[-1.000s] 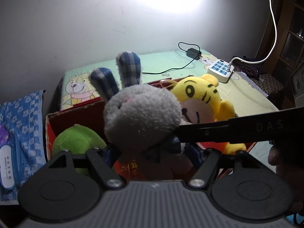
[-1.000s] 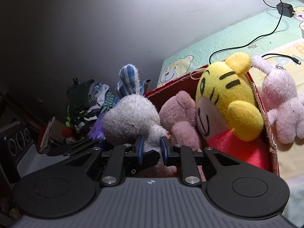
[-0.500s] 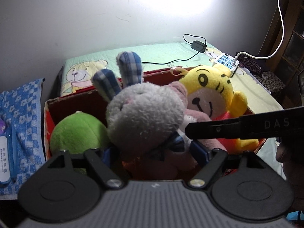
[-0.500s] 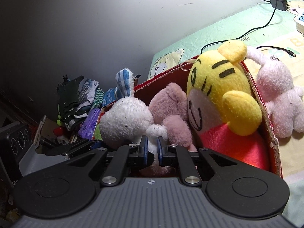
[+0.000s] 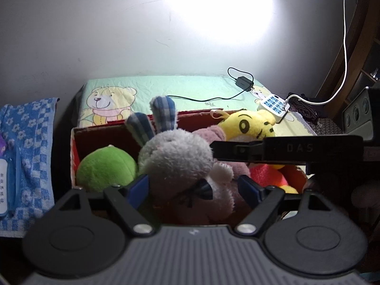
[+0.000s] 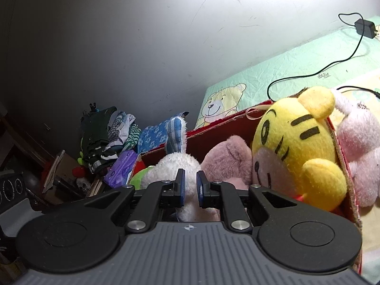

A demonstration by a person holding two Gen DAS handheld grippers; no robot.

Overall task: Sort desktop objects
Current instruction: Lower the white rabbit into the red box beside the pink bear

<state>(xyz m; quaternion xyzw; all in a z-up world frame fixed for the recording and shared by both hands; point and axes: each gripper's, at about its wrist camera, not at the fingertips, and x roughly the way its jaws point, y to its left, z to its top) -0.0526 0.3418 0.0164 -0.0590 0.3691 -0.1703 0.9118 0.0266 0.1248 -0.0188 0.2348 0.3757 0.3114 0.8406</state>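
While we held both tools over the red box (image 5: 99, 130), the grey rabbit (image 5: 175, 159) stood upright inside it, ears up, between the green toy (image 5: 106, 166) and the yellow tiger (image 6: 296, 147). Our left gripper (image 5: 193, 186) sat wide, straddling the rabbit's body. Our right gripper (image 6: 190, 188) was pinched narrow on its white fur, so it seemed the nearer hold.

The left claw (image 5: 193, 188) stands spread wide, its blue pads well apart. The right claw (image 6: 190, 187) is pinched nearly closed, reaching across in front of the left.
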